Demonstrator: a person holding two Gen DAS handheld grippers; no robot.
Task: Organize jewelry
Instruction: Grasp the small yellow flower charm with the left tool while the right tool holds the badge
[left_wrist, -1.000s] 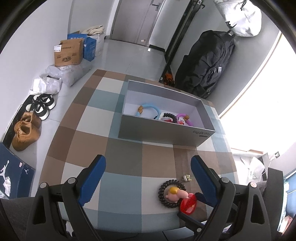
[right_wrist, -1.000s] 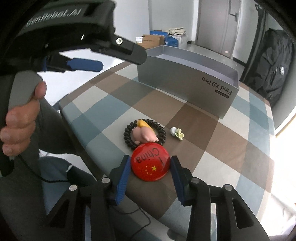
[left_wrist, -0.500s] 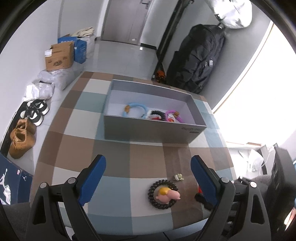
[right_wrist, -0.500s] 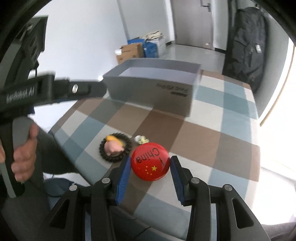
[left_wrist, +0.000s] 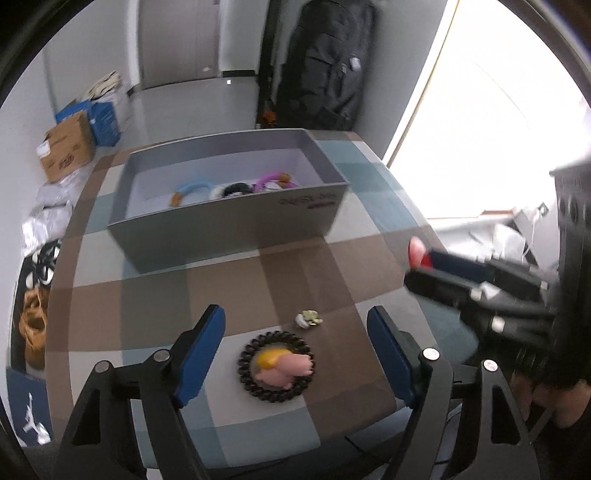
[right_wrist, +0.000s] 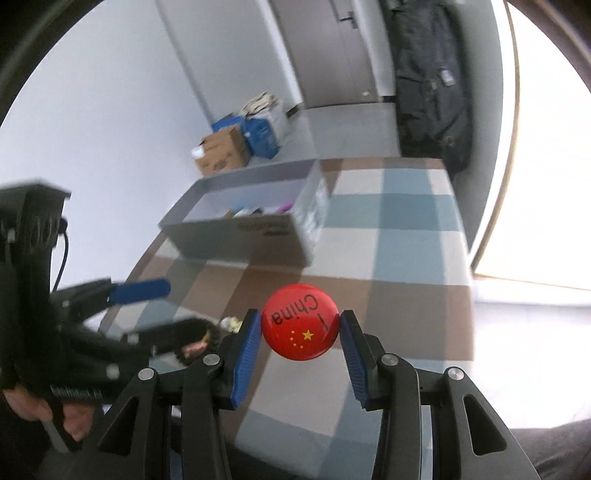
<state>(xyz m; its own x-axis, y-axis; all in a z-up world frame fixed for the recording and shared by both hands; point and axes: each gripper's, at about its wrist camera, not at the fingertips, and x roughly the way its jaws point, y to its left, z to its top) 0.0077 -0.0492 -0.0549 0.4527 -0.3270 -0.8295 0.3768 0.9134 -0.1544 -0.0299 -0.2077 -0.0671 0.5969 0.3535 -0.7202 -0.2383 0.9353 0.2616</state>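
My right gripper (right_wrist: 300, 328) is shut on a round red badge (right_wrist: 300, 326) marked "China" and holds it in the air above the checked tablecloth; it shows blurred at the right of the left wrist view (left_wrist: 419, 254). My left gripper (left_wrist: 295, 350) is open and empty above a black beaded bracelet (left_wrist: 276, 365) with a pink and yellow figure (left_wrist: 282, 365) inside it. A small pale green clip (left_wrist: 309, 318) lies just beyond. The grey box (left_wrist: 229, 229) farther back holds a blue ring (left_wrist: 192, 189), a black piece (left_wrist: 236, 189) and a purple ring (left_wrist: 271, 181).
The checked tablecloth (left_wrist: 155, 295) covers the table. The front edge runs close under my grippers. Off the table are cardboard boxes (left_wrist: 68, 151), shoes (left_wrist: 35, 317) on the floor at left, and a black backpack (left_wrist: 328, 66) at the back wall.
My right gripper has lifted the red badge off the table and carried it up and right, toward the box. My left gripper has moved closer over the bracelet.
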